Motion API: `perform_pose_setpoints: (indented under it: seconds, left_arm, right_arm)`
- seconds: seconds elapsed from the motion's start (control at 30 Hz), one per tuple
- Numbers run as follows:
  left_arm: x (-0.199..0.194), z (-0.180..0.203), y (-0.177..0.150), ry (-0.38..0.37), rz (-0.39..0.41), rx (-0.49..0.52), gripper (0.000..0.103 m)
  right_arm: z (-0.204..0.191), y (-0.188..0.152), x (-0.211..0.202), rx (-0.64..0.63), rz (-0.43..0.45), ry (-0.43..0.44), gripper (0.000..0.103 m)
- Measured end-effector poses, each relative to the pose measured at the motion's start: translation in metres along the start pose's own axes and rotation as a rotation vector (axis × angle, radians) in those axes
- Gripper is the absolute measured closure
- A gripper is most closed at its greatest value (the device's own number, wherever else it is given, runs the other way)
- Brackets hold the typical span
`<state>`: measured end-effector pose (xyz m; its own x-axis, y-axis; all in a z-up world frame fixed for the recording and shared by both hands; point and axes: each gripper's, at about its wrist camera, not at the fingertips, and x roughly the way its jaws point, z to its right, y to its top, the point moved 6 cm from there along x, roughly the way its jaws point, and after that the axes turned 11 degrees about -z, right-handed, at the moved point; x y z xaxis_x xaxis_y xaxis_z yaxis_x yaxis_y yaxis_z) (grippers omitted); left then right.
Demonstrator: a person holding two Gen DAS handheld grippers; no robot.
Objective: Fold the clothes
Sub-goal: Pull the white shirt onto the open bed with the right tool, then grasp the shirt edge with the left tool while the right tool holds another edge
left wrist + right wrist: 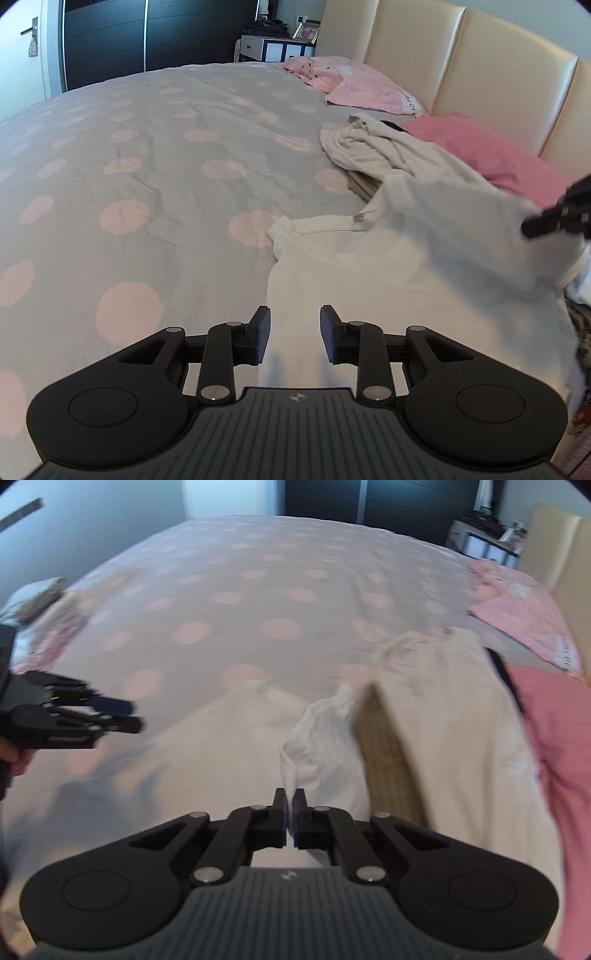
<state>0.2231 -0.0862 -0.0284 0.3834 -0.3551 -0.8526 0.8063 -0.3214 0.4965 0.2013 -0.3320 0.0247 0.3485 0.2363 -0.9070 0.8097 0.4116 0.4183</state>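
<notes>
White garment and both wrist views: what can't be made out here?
- Left wrist view: the white garment runs under the left gripper; its near hem is hidden.
- Left wrist view: right gripper cut off by the edge.
- Right wrist view: motion blur smears the bedspread.

Soft, even daylight; no hard glare. Left wrist view is sharp, though the white garment point(424, 258) is smeared at right. Right wrist view is motion-blurred throughout, bedspread point(258, 609) dots streaked. Faint shadows are cast under the fingers. Fisheye bending and dark corners are seen.
</notes>
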Motion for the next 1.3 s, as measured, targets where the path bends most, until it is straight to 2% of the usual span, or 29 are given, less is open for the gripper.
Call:
perform_pose_setpoints:
  seconds: [0.07, 0.1, 0.17, 0.27, 0.47, 0.6, 0.7, 0.83, 0.97, 1.03, 1.07, 1.2, 1.3]
  left_arm:
    - [-0.025, 0.005, -0.013, -0.047, -0.001, -0.035, 0.070]
    - [-0.036, 0.005, -0.021, -0.071, -0.003, -0.063, 0.062]
    - [-0.058, 0.004, -0.037, -0.119, -0.009, -0.127, 0.053]
    - [-0.084, -0.003, -0.060, -0.155, -0.020, -0.213, 0.053]
    - [-0.110, -0.027, -0.107, -0.151, -0.081, -0.360, 0.050]
    - [-0.104, -0.042, -0.140, -0.133, -0.113, -0.447, 0.048]
    - [-0.086, -0.051, -0.160, -0.118, -0.156, -0.502, 0.048]
    - [-0.067, -0.051, -0.174, -0.163, -0.189, -0.556, 0.049]
    - [-0.064, -0.041, -0.179, -0.185, -0.187, -0.552, 0.058]
    - [-0.068, -0.040, -0.179, -0.175, -0.181, -0.542, 0.067]
    - [-0.070, -0.040, -0.179, -0.169, -0.179, -0.537, 0.075]
    - [-0.086, -0.050, -0.187, -0.105, -0.169, -0.537, 0.091]
    - [-0.101, -0.062, -0.198, -0.062, -0.164, -0.562, 0.095]
  right_arm:
    - [-0.043, -0.007, -0.006, -0.035, 0.003, 0.060, 0.100]
    - [-0.062, -0.011, -0.007, -0.050, -0.001, 0.089, 0.100]
    - [-0.100, -0.019, -0.006, -0.081, -0.013, 0.143, 0.100]
    - [-0.148, -0.032, -0.003, -0.121, -0.022, 0.210, 0.100]
    - [-0.226, -0.060, 0.006, -0.190, -0.048, 0.302, 0.100]
    - [-0.259, -0.085, 0.016, -0.247, -0.074, 0.288, 0.100]
    - [-0.266, -0.096, 0.028, -0.247, -0.084, 0.268, 0.100]
    - [-0.266, -0.102, 0.033, -0.227, -0.077, 0.258, 0.099]
    - [-0.272, -0.099, 0.029, -0.234, -0.060, 0.270, 0.099]
    - [-0.284, -0.098, 0.027, -0.252, -0.056, 0.306, 0.099]
    - [-0.291, -0.097, 0.025, -0.266, -0.053, 0.326, 0.099]
    - [-0.315, -0.091, 0.018, -0.290, -0.030, 0.385, 0.099]
    - [-0.331, -0.084, 0.015, -0.301, -0.025, 0.441, 0.099]
